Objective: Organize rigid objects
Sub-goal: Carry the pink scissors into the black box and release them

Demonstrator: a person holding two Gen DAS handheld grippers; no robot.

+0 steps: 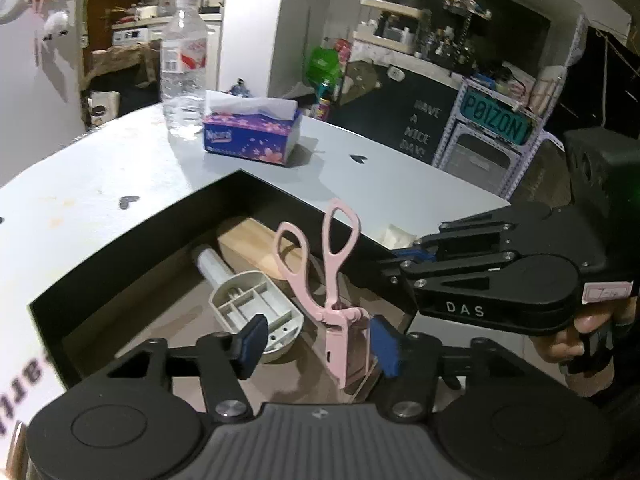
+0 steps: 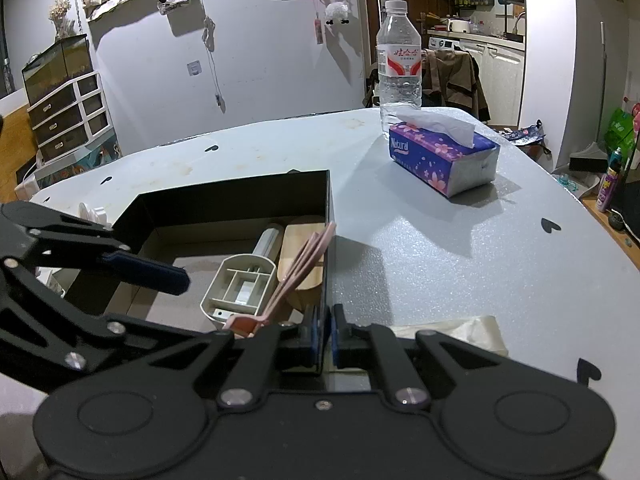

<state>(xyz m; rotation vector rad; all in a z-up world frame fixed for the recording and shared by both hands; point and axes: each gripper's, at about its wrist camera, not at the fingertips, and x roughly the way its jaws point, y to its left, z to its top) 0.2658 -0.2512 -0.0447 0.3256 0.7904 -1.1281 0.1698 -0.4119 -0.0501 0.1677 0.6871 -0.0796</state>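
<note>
A black cardboard box lies open on the pale table. Inside it are a grey plastic holder, a clear tube and a wooden piece. Pink scissors stand in the box with their handles up, leaning on its wall. Their sheathed blades sit between the blue pads of my left gripper, which is open; the pads do not press on them. My right gripper is shut on the box wall beside the scissors. A left finger reaches into the box from the left.
A purple tissue box and a water bottle stand on the table beyond the box. A crumpled pale sheet lies close to my right gripper. The table's edge runs along the right, with shelves and clutter past it.
</note>
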